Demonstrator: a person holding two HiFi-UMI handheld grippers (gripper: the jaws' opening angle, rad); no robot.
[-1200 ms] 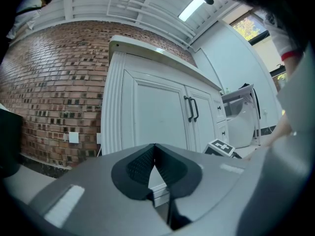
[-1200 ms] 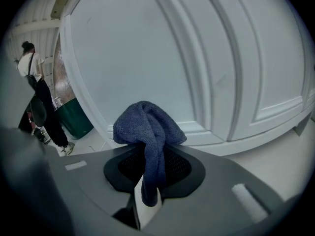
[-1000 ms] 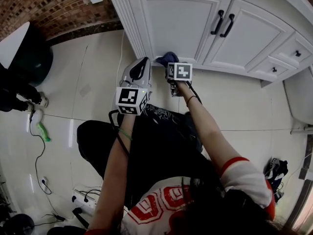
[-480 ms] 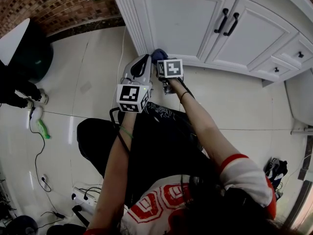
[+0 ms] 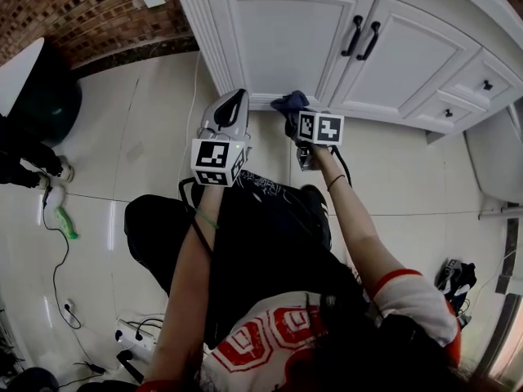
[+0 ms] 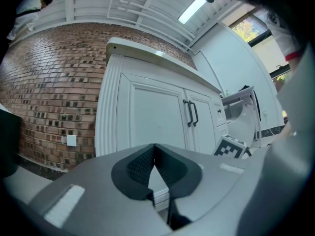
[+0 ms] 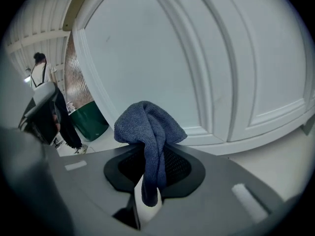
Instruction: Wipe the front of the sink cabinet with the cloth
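Cloth (image 5: pixel 290 100): a dark blue terry cloth, bunched into a wad, is clamped between the jaws of my right gripper (image 5: pixel 292 111). In the right gripper view the cloth (image 7: pixel 147 132) bulges above the jaw tips, and one fold hangs down through the gap between them. The right gripper (image 7: pixel 150 163) is thus clenched on the cloth.

In the head view the wad sits at the bottom rail of the sink cabinet (image 5: pixel 286 31), below the left-hand door and near the seam between the two doors. I cannot tell from either view whether the cloth actually touches the white panel.

The cabinet's two black bar handles (image 5: pixel 360 37) stand side by side above and to the right of the cloth.

My left gripper (image 5: pixel 235 96) hovers just to the left of the right one, pointing at the lower left corner of the cabinet. In the left gripper view the left gripper (image 6: pixel 155 151) has its jaws pressed together at the tips, with nothing between them.

A square-marker cube (image 5: pixel 320 127) rides on the right gripper, and another (image 5: pixel 216 162) on the left.

A brick wall (image 5: pixel 82 6) flanks the cabinet on the left. A dark green bin (image 7: pixel 88 122) and a standing person (image 7: pixel 42 77) show at the far left of the right gripper view.
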